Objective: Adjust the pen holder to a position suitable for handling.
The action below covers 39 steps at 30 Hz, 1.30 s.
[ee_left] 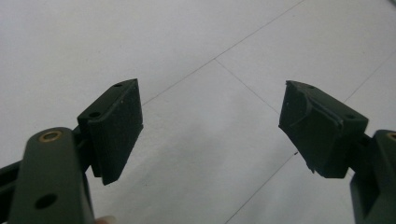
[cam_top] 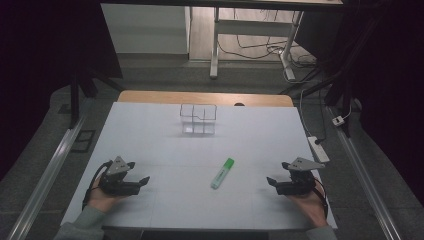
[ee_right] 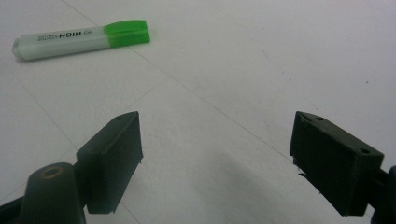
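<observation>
A white table point(cam_top: 150, 125) with a wooden far edge stands on grey floor point(cam_top: 160, 75). Beyond its far edge stands a white-legged desk point(cam_top: 216, 45), with black cables point(cam_top: 260, 50) tangled on the floor beneath. A white power strip point(cam_top: 318, 148) lies off the right edge. Metal rails point(cam_top: 47, 175) flank both sides (the room's outer corners sit in darkness).

Ahead of me a white sheet point(cam_top: 150, 135) covers the table, and thin seams cross it. A strip of the wooden tabletop point(cam_top: 150, 97) shows past its far edge. Near that edge stands a clear plastic box point(cam_top: 198, 120) with dividers, upright and empty. Off the sheet to my right, a white power strip point(cam_top: 318, 148) lies on the grey floor point(cam_top: 150, 75), with a small white plug point(cam_top: 339, 120) beyond it. Metal rails point(cam_top: 50, 170) run along both sides. Farther back I see white desk legs point(cam_top: 215, 45) with loose cables point(cam_top: 255, 50) beside them.
</observation>
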### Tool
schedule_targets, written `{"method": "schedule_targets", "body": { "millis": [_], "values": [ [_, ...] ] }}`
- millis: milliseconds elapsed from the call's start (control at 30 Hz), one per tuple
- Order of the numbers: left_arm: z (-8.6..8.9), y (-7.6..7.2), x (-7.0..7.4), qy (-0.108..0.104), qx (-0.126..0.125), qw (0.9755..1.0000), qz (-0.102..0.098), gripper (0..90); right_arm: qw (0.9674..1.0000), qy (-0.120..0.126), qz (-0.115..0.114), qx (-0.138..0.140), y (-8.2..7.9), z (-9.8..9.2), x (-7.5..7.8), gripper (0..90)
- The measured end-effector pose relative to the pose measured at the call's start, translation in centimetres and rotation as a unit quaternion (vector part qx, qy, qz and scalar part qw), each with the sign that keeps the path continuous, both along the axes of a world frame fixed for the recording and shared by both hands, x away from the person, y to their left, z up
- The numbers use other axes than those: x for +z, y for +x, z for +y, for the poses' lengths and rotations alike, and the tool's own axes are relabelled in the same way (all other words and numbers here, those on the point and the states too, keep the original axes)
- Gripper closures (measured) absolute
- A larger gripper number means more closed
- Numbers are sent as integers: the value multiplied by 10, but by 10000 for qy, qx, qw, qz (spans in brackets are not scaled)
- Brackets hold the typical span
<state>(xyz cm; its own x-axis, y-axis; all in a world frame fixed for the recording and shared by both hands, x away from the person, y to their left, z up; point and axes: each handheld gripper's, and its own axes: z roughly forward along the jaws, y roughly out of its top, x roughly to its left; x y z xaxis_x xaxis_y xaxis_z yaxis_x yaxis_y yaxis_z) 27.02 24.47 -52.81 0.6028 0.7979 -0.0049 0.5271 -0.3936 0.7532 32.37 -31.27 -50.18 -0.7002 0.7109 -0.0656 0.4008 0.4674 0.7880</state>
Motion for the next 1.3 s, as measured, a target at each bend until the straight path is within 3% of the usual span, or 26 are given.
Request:
{"method": "schedule_targets", "body": {
  "millis": [633, 1300],
  "values": [
    [-3, 5, 4, -9, 9, 10000, -36, 217, 10000, 5, 55, 61, 1, 3, -3, 181],
    [-10, 31, 13, 4, 124, 9999, -89, 225, 10000, -52, 65, 41, 1, 3, -4, 187]
  ]
}}
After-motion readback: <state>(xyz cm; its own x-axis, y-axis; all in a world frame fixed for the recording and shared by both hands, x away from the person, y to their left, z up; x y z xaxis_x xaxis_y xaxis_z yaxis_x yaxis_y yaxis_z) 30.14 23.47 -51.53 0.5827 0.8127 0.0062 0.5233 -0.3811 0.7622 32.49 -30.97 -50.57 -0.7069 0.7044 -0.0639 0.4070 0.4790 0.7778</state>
